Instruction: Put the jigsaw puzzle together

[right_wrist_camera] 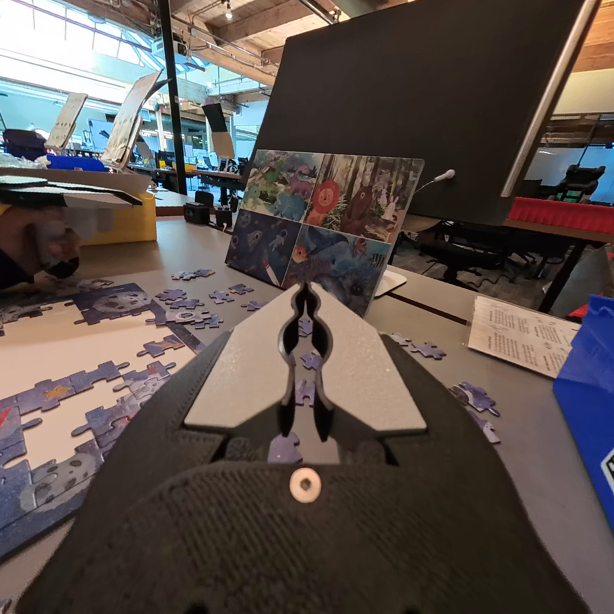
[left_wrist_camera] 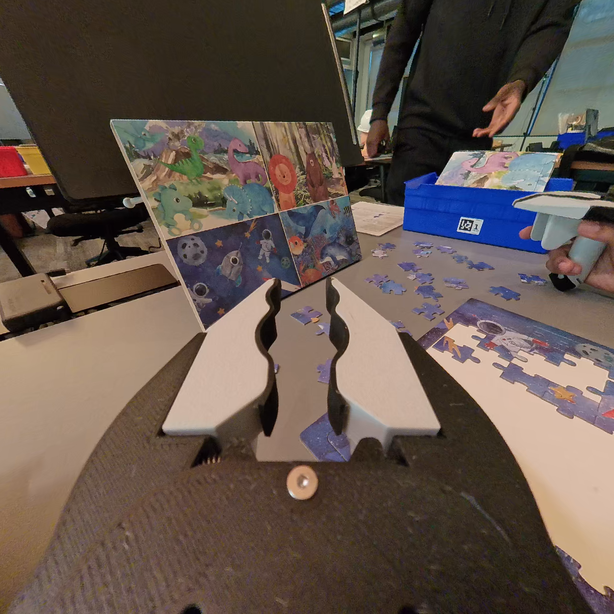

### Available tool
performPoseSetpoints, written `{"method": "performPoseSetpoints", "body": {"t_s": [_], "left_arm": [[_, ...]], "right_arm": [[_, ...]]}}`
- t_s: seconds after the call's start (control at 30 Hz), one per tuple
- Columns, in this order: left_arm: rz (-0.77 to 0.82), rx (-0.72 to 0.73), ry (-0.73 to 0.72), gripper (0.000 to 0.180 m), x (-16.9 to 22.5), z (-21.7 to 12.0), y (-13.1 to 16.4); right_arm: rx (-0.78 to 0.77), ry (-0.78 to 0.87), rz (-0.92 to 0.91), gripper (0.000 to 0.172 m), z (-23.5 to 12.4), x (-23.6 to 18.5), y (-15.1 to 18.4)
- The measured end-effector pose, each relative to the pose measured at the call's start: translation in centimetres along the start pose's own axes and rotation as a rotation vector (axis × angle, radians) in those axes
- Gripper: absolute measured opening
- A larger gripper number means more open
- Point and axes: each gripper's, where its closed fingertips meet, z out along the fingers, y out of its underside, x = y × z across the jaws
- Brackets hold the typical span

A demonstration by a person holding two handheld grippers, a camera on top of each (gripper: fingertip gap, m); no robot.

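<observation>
Left wrist view looks low along the left gripper (left_wrist_camera: pixel 302 285), held level just above the grey desk (left_wrist_camera: pixel 415 325). Its jaws stand apart with nothing between them but bare desk and, farther off, a loose blue piece (left_wrist_camera: pixel 306 314). Straight ahead a picture board (left_wrist_camera: pixel 232 206) leans upright, showing dinosaurs, forest animals, space and sea scenes. To the right lies a half-built puzzle (left_wrist_camera: pixel 518 358) on a white sheet, its border joined and its middle open, with scattered pieces (left_wrist_camera: pixel 428 289) beyond it. Behind those sits a blue bin (left_wrist_camera: pixel 465 212) with another puzzle picture propped in it. At the far right a hand (left_wrist_camera: pixel 584 262) grips the handle of the other tool, fingers wrapped round it, the tool's body level over the desk. A person in black (left_wrist_camera: pixel 465 83) stands behind the desk, one palm turned out.

From the right wrist view, the right gripper (right_wrist_camera: pixel 306 286) also points at the board, tilted slightly down over loose pieces; its jaws are together at the tips, empty. A printed sheet (right_wrist_camera: pixel 521 339) lies to its right.
</observation>
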Motion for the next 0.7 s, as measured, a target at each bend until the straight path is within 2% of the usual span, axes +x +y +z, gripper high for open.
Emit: {"method": "performPoseSetpoints", "body": {"t_s": [0.7], "left_arm": [[0.011,0.008,0.000,0.025,0.09,-0.02,-0.26]], "right_arm": [[-0.065,-0.010,-0.066,0.000,0.48,-0.64,0.83]]}}
